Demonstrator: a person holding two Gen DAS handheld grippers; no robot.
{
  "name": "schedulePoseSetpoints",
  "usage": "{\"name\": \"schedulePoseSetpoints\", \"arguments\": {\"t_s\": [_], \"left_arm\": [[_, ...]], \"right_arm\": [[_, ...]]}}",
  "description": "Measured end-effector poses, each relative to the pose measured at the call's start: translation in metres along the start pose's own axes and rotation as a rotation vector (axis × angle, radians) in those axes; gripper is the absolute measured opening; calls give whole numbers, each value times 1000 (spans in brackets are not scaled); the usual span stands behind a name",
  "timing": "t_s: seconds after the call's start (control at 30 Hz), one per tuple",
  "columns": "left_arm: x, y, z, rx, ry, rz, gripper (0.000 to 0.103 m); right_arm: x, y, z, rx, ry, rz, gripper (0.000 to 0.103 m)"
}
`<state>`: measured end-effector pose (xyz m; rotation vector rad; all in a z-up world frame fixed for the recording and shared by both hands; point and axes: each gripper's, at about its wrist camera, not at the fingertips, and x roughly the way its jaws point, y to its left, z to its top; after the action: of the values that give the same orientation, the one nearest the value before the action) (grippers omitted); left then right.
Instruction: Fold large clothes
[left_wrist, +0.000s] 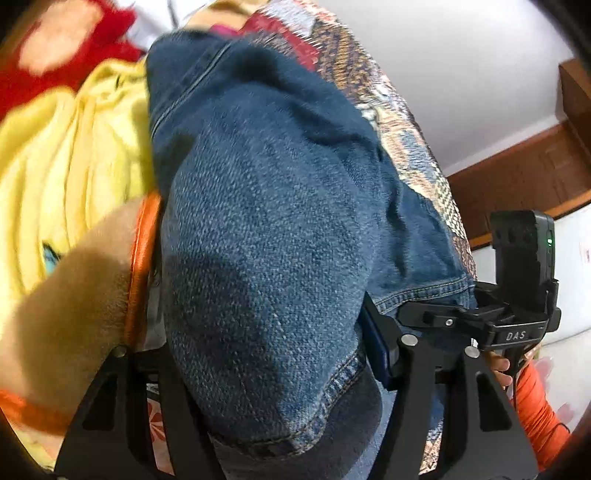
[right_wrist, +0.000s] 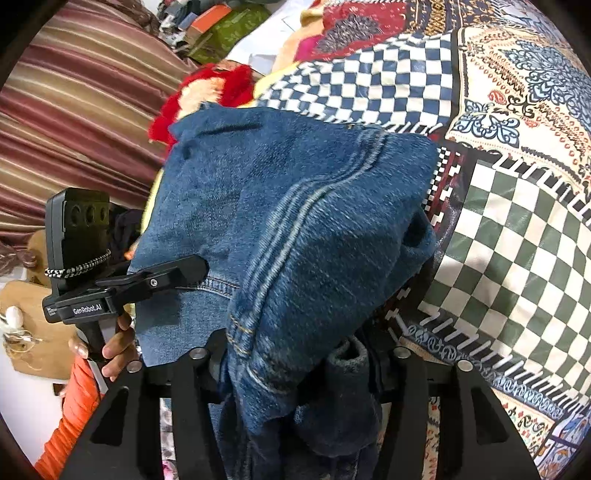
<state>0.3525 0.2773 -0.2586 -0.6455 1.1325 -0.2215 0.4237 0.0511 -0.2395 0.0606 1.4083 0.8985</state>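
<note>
Blue denim jeans (left_wrist: 266, 221) bulge up as a thick bunch right in front of the left wrist camera. My left gripper (left_wrist: 258, 280) has them between its orange finger (left_wrist: 142, 258) and its dark finger (left_wrist: 373, 339), and both touch the cloth. In the right wrist view the jeans (right_wrist: 295, 221) hang in a folded heap over my right gripper (right_wrist: 303, 350) and hide its fingertips. The two grippers sit close side by side: the right gripper (left_wrist: 413, 314) shows at the right edge, the left gripper (right_wrist: 184, 271) at the left, each reaching into the denim.
Under the jeans lies a patterned bedspread (right_wrist: 517, 221) with checked patches. A yellow garment (left_wrist: 74, 147) and a red fluffy item (right_wrist: 221, 85) lie beside it. Striped cloth (right_wrist: 92, 92) hangs at the left. A hand in an orange sleeve (right_wrist: 74, 406) holds the left gripper.
</note>
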Motion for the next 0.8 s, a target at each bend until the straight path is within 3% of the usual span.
{"name": "schedulePoseSetpoints", "arguments": {"t_s": [0.1, 0.2, 0.37, 0.57, 0.7, 0.8], "left_arm": [[8, 13, -8, -37, 13, -1, 70], [9, 20, -11, -60, 4, -17, 72], [2, 19, -22, -75, -18, 3, 73], [-30, 2, -39, -45, -76, 101, 72], [-71, -7, -54, -24, -169, 146, 72], [-98, -13, -67, -15, -227, 156, 72]], "right_arm": [[12, -1, -4, -25, -10, -76, 74], [18, -7, -9, -17, -17, -71, 79], [16, -2, -10, -25, -18, -124, 82], [-9, 19, -15, -69, -54, -207, 83], [-40, 37, -29, -137, -141, -284, 83], [-67, 60, -44, -182, -283, -334, 83]]}}
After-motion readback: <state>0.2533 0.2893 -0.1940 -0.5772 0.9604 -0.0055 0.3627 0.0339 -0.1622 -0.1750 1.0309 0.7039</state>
